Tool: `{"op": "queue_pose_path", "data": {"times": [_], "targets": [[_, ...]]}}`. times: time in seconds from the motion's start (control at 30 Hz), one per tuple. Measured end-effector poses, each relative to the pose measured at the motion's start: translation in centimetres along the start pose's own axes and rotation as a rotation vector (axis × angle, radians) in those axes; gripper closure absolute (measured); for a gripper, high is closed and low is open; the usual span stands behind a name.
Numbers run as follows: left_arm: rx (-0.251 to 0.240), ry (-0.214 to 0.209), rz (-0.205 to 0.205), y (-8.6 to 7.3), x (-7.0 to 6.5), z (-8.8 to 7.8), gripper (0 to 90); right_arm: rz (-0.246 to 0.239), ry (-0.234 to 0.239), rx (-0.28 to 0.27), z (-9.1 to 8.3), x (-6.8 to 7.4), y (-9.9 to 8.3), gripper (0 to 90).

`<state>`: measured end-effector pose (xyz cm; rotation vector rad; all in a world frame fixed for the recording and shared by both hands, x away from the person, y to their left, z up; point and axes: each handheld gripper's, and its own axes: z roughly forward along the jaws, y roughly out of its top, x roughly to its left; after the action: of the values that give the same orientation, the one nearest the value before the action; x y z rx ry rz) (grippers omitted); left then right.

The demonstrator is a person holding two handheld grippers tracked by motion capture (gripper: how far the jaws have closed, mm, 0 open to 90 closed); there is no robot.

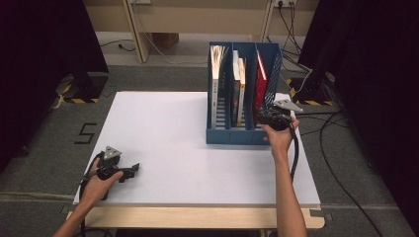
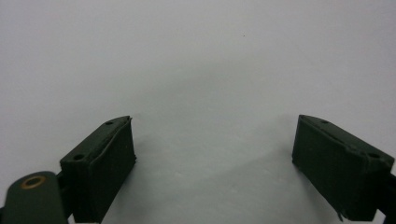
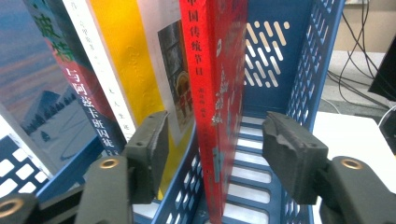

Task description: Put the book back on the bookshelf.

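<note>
Red book (image 3: 212, 107) standing in the rightmost bay of a blue file rack (image 1: 217, 136).

My right gripper (image 3: 212, 149) straddles the book's spine, jaws released and clear of it, apparently letting it stand alone. Two bays at nine o'clock hold more upright books (image 1: 238, 84). My left gripper (image 2: 212, 163) rests open and empty on the white table (image 1: 163, 148).

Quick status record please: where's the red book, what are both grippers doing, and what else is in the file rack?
red book: stands in the rightmost compartment of the blue file rack, leaning on its left divider
right gripper: open, jaws either side of the red book, pads not pressing
left gripper: open, nothing between the jaws, over the white table
other books: middle and left compartments
</note>
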<state>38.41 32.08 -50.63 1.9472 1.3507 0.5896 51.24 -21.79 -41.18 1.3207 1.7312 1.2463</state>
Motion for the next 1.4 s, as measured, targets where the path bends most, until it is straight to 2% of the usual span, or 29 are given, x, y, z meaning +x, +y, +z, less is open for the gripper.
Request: {"op": "queue_pose_path", "data": {"times": [0.4, 0.8, 1.03, 1.4], "targets": [[0.001, -0.002, -0.001, 0.0, 0.0, 0.0, 11.9, 0.034, 0.018, -0.014, -1.1, 0.7, 0.1, 34.3], [0.001, -0.003, -0.001, 0.0, 0.0, 0.0, 11.8, 0.027, 0.042, -0.026, -2.7, 1.7, -0.1, 31.6], [0.000, -0.003, -0.001, 0.0, 0.0, 0.0, 11.8, 0.037, 0.051, -0.029, -3.1, 2.1, -0.1, 30.4], [0.001, -0.004, -0.001, 0.0, 0.0, 0.0, 11.8, 0.020, 0.073, -0.028, -3.7, 3.2, -0.3, 29.9]]}}
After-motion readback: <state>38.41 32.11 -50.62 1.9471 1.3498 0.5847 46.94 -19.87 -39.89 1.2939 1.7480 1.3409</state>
